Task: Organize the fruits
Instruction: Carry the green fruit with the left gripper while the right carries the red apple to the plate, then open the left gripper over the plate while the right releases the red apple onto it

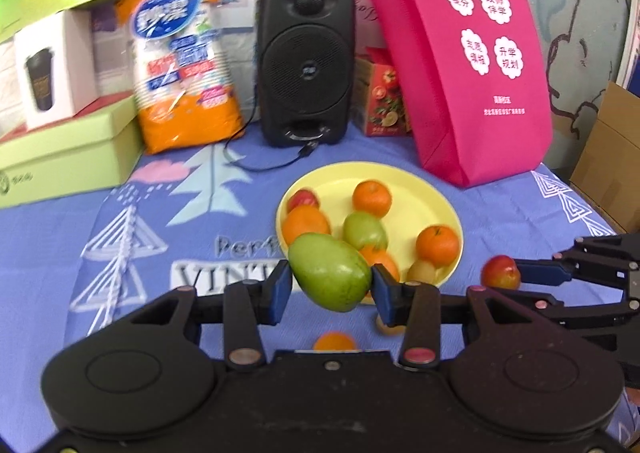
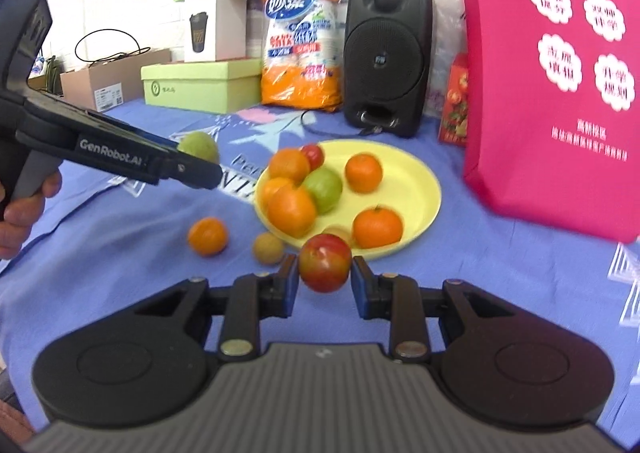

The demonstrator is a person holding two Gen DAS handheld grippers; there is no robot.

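A yellow plate (image 1: 416, 189) (image 2: 416, 173) on the blue cloth holds several oranges, a green fruit (image 1: 364, 231) (image 2: 325, 189) and a red one. My left gripper (image 1: 331, 287) is shut on a green mango (image 1: 330, 277), held above the cloth at the plate's near edge; it shows in the right wrist view (image 2: 198, 145) too. My right gripper (image 2: 325, 279) is shut on a red apple (image 2: 325, 268) (image 1: 500, 272), just in front of the plate. An orange (image 2: 208, 235) (image 1: 334, 341) and a small tan fruit (image 2: 268, 249) lie on the cloth.
At the back stand a black speaker (image 1: 306, 61) with a trailing cable, an orange bag of paper cups (image 1: 184, 53), green and white boxes (image 1: 64, 161), a small red box (image 1: 380, 97) and a pink tote bag (image 1: 460, 53). A cardboard box (image 1: 608, 157) sits at the right edge.
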